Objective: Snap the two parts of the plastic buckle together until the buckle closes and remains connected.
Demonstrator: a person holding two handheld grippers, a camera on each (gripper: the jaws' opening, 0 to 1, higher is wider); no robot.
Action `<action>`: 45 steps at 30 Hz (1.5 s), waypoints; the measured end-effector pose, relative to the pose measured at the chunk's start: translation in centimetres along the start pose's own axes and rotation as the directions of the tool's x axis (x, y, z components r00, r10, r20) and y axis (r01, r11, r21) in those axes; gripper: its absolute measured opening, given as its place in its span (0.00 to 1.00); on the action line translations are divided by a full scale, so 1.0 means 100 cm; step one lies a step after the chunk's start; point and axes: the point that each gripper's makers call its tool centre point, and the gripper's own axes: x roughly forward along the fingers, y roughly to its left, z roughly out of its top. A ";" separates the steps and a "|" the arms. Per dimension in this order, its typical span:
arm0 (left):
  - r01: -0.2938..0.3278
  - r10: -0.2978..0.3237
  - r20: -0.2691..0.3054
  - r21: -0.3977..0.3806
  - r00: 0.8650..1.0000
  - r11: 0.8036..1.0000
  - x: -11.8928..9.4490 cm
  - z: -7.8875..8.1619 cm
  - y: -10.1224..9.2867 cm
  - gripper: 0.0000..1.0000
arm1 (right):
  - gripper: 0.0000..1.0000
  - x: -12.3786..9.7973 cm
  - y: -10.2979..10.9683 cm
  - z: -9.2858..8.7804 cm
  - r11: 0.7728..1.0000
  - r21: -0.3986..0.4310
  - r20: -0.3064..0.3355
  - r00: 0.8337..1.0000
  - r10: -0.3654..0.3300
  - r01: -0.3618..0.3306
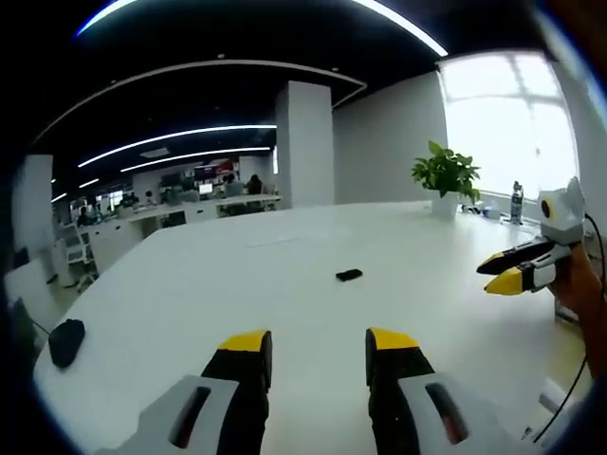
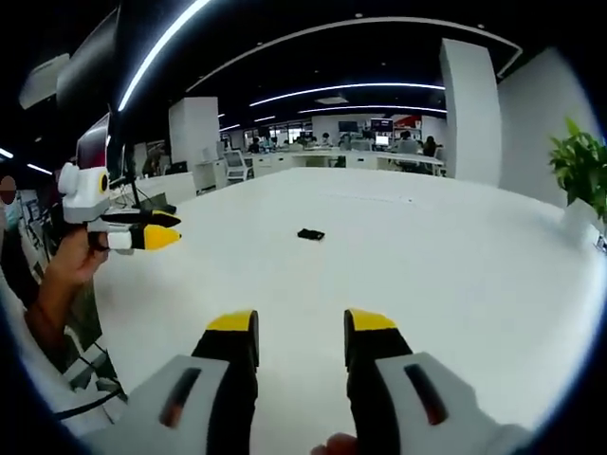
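Your left claw (image 1: 319,349) hangs low over the near edge of the white desk (image 1: 285,284), its two yellow-tipped jaws set well apart with nothing between them. Your right claw (image 2: 301,332) sits the same way, jaws spread and empty. Each claw also shows from the side in the other's view, held up off the desk in your hand (image 2: 74,256), and there its two tips look close together. One small dark buckle (image 1: 349,275) lies alone on the desk, well beyond both claws; it is too small to tell whether its two parts are joined. One dark object (image 1: 66,341) rests at the desk's left edge. Farther off stands one potted plant (image 1: 446,180).
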 end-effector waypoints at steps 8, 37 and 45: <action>-0.016 0.016 -0.001 -0.031 1.000 0.999 -0.006 -0.005 0.001 0.39 | 0.35 -0.006 -0.001 -0.002 1.000 0.017 0.000 1.000 -0.013 0.013; -0.038 0.038 -0.004 -0.033 0.999 0.999 -0.008 -0.010 0.003 0.39 | 0.36 -0.004 -0.007 -0.012 0.999 0.026 -0.019 0.999 -0.027 0.027; -0.021 0.021 -0.004 -0.046 1.000 0.999 -0.007 -0.012 0.000 0.39 | 0.36 -0.001 -0.005 -0.014 1.000 0.026 -0.024 1.000 -0.016 0.017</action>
